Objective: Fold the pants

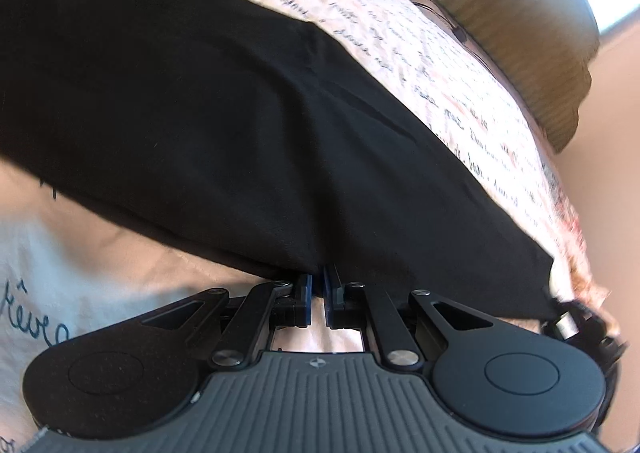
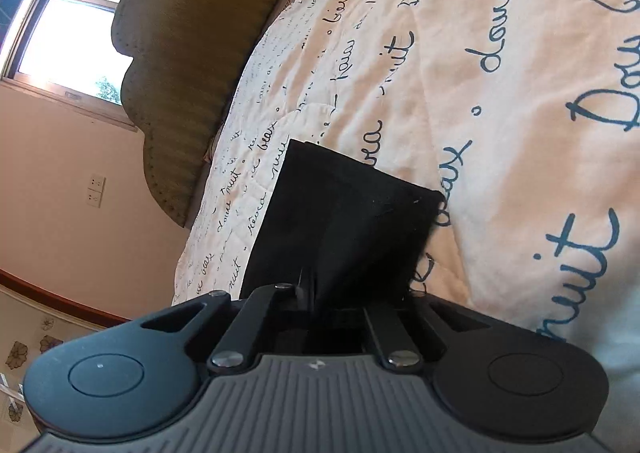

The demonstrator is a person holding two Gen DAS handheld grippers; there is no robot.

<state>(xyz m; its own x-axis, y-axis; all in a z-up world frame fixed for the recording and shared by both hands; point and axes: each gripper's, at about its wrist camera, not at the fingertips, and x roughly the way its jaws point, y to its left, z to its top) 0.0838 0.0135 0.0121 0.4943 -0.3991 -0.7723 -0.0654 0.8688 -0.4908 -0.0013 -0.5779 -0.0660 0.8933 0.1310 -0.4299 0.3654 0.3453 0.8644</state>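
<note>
Black pants (image 1: 208,101) lie stretched across a cream bedspread (image 1: 400,33) printed with script. My left gripper (image 1: 318,281) sits at the pants' near edge, and its blue pads (image 1: 306,285) pinch the cloth, which puckers toward them. At the pants' right corner a dark part of my right gripper (image 1: 568,313) shows. In the right wrist view the pants (image 2: 340,221) run away from my right gripper (image 2: 308,293), which is shut on the cloth. The black cloth hides its fingertips.
An olive padded headboard (image 2: 192,53) stands at the head of the bed, also seen as the headboard (image 1: 520,33). A bright window (image 2: 80,13) and wall sockets (image 2: 96,191) are on the peach wall. A thin dark cable (image 1: 440,17) lies near the headboard. The bedspread (image 2: 500,93) extends wide to the right.
</note>
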